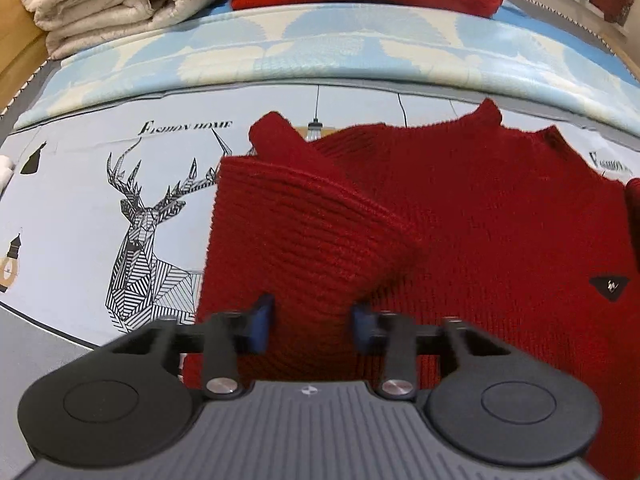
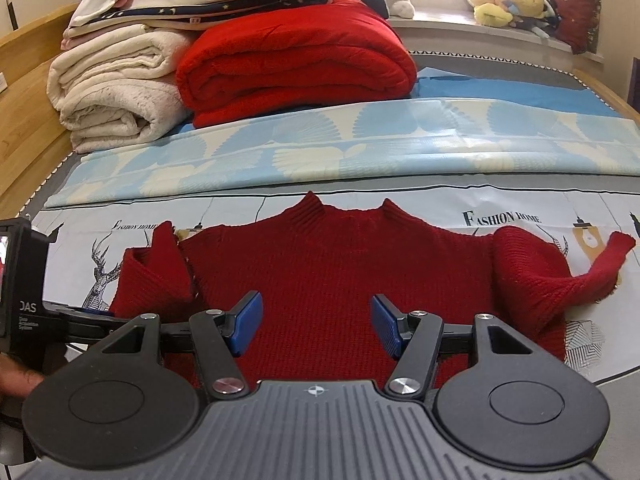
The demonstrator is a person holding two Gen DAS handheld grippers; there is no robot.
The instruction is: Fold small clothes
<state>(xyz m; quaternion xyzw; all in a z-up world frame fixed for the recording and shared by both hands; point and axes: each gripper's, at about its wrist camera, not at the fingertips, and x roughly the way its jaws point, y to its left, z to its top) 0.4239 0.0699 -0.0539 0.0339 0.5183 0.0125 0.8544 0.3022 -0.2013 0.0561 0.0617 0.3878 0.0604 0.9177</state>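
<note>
Red ribbed knit sweater (image 1: 460, 208) lies front-up on the printed bed sheet with a line-drawn deer (image 1: 132, 216), its collar pointing away toward the pale blue leaf-patterned quilt (image 1: 320, 52). In the left wrist view, the near sleeve is already laid in over the body, its cuff sticking out past the shoulder, so I judge the first fold done on this side. The left gripper (image 1: 312, 322) stands low over the folded sleeve with its blue pads (image 1: 262, 320) narrowly apart and knit between them; whether they actually press the cloth I cannot tell (the tips are blurred). Bare sheet runs wide on the deer side, while the quilt edge closes off the room behind the collar.

From the right wrist view, the sweater (image 2: 340, 264) spans the sheet, and its far sleeve (image 2: 560, 276) is still loose, bunched and trailing outward, so that fold, and the lengthwise folds of the body, remain. The right gripper (image 2: 316, 324) hovers above the lower body with its fingers wide and nothing between them. Beyond the quilt sit a folded bright red blanket (image 2: 296, 64) and cream fleece blankets (image 2: 116, 92), well apart from the work. Open sheet lies beside the loose sleeve.
</note>
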